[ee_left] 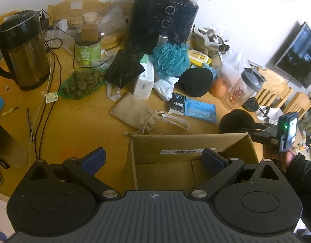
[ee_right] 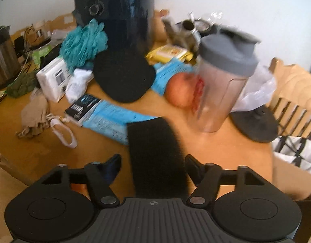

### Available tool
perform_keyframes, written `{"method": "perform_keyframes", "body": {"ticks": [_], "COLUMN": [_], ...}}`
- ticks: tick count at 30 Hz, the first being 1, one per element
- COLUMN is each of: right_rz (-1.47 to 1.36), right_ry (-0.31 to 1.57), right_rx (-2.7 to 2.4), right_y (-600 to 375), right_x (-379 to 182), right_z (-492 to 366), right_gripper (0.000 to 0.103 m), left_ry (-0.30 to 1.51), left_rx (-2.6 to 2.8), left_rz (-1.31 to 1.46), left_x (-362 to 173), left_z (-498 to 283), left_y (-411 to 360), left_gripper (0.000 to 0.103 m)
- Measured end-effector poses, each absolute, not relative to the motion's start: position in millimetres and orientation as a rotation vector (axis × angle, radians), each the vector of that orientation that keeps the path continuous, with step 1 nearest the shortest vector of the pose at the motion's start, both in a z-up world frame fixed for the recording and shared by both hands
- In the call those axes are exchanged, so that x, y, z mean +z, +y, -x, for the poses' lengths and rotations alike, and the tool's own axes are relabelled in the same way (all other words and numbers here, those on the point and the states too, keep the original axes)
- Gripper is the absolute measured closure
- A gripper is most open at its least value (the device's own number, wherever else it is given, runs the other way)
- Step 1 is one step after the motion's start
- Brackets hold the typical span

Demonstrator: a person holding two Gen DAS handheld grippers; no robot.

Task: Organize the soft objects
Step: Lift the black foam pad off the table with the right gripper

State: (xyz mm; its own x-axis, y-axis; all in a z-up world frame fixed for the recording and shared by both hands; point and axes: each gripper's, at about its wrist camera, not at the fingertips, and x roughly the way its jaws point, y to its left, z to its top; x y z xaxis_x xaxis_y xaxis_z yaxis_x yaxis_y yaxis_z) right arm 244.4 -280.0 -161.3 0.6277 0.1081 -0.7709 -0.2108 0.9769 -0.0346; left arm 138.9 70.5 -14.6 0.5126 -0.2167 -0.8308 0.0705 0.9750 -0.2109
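Note:
My left gripper is open and empty above an open cardboard box at the table's near edge. A black fuzzy soft piece lies between the fingers of my right gripper; a gap shows at the left pad, so the jaws stand open around it. From the left wrist view this black piece sits at the tips of the right gripper, just behind the box's far right corner. Farther back lie a teal mesh sponge, a black cap, a white sock and a burlap pouch.
A black air fryer, a kettle, a shaker bottle, an apple, blue packets, a white carton, a net of green fruit and cables crowd the wooden table. Chairs stand at the right.

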Motion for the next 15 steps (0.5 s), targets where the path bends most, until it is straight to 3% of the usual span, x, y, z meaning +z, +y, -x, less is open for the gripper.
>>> {"method": "perform_keyframes", "body": {"ticks": [3,15], "right_rz": [0.135,0.055], "right_ry": [0.920,0.908], "right_rx": [0.199,0.182], "right_y": [-276.0,-282.0], "right_x": [-165.2,-125.6], "right_z": [-248.8,-249.9], "right_gripper": [0.056,0.057], "left_ry": [1.015,0.962], "left_rx": [-0.171,-0.161], "left_rz": [0.159,0.132], "left_x": [-13.7,-5.4], "left_z": [-137.7,-152.7], "left_y": [73.5,84.9], "left_gripper": [0.000,0.000]}}
